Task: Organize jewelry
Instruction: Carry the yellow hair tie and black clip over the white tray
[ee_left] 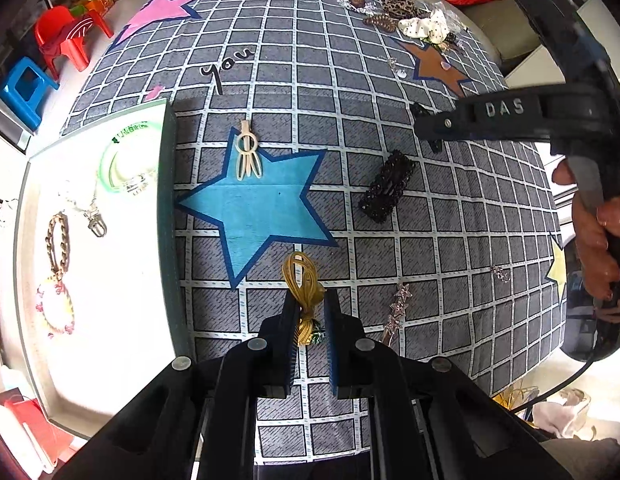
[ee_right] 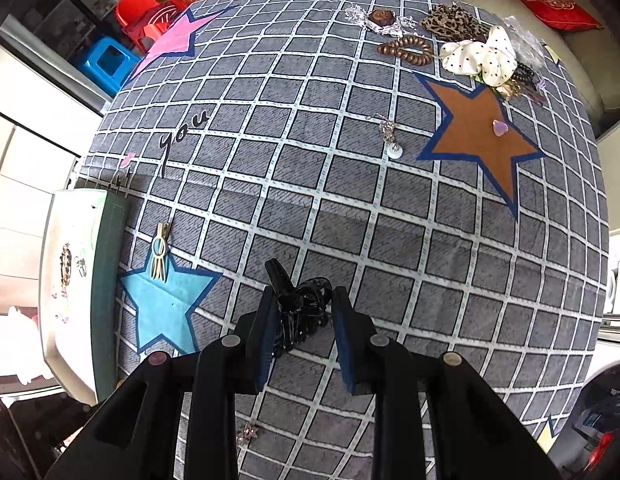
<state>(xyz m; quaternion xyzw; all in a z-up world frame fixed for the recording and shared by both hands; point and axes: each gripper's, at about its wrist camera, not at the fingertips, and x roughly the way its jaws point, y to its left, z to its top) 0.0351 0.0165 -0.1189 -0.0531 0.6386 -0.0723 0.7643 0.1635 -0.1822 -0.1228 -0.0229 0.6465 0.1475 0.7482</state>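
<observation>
Left wrist view: the left gripper has its jaws drawn nearly together on a bundle of gold hair ties, whose lower end disappears between the pads; a small green bit beside it is too blurred to name. Just beyond the jaws lies the blue star printed on the checked cloth over the counter. A cream hair clip rests on the star's upper point, a black beaded clip lies to the star's right, and a pink star-shaped clip sits partly behind the right finger. To the star's left, a white tray holds a chain bracelet and a green ring with unreadable print. "you" is written on the cloth above the star. "DAS" is moulded on the right gripper, seen from the side with a hand on its handle.

Right wrist view: the right gripper stands partly open, its pads closed on a tangle of black hair ties just right of the star; the tangle's shape is hard to sort out. Far beyond, scrunchies are cut by glare.
</observation>
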